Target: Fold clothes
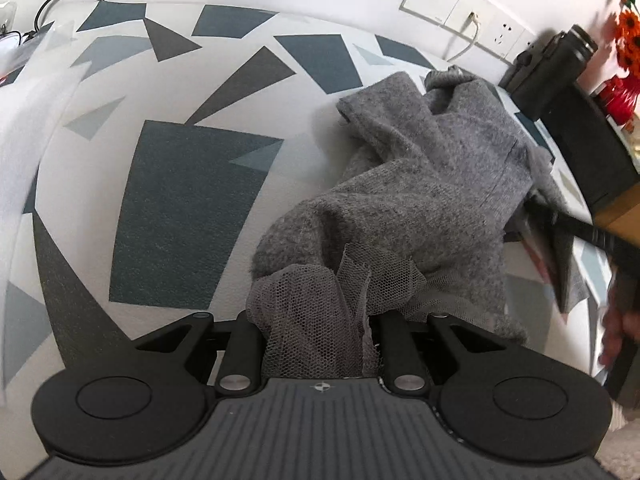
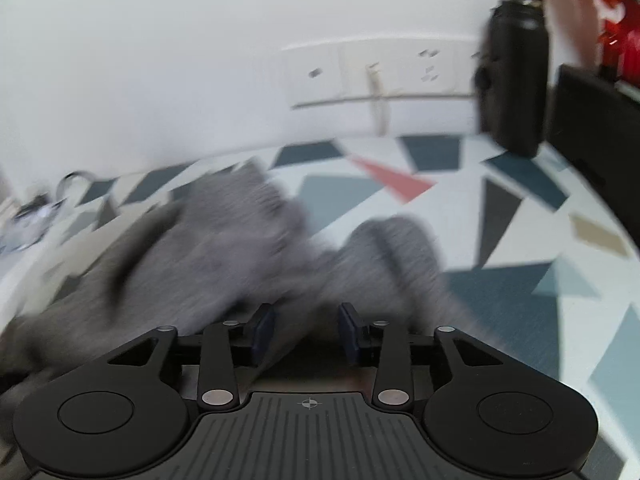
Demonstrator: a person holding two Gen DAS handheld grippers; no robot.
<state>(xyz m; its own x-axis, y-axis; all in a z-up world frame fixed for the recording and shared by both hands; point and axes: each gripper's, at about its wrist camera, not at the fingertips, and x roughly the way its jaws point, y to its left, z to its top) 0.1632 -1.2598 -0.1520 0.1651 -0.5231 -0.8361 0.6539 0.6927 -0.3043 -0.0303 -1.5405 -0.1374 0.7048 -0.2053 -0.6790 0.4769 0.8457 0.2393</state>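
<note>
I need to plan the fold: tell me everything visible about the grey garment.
The grey garment is fuzzy knit with a mesh tulle trim at one end. It lies crumpled, unfolded, on the geometric-patterned tablecloth. The left claw is shut on the mesh end. The right claw stands open over it.

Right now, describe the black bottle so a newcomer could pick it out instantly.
Start at the white wall with the socket strip. Follow it right to where the patterned tabletop meets the wall: the black bottle stands upright there. It is tall, cylindrical, with a screw cap, unlike the boxy black block beside it.
</note>
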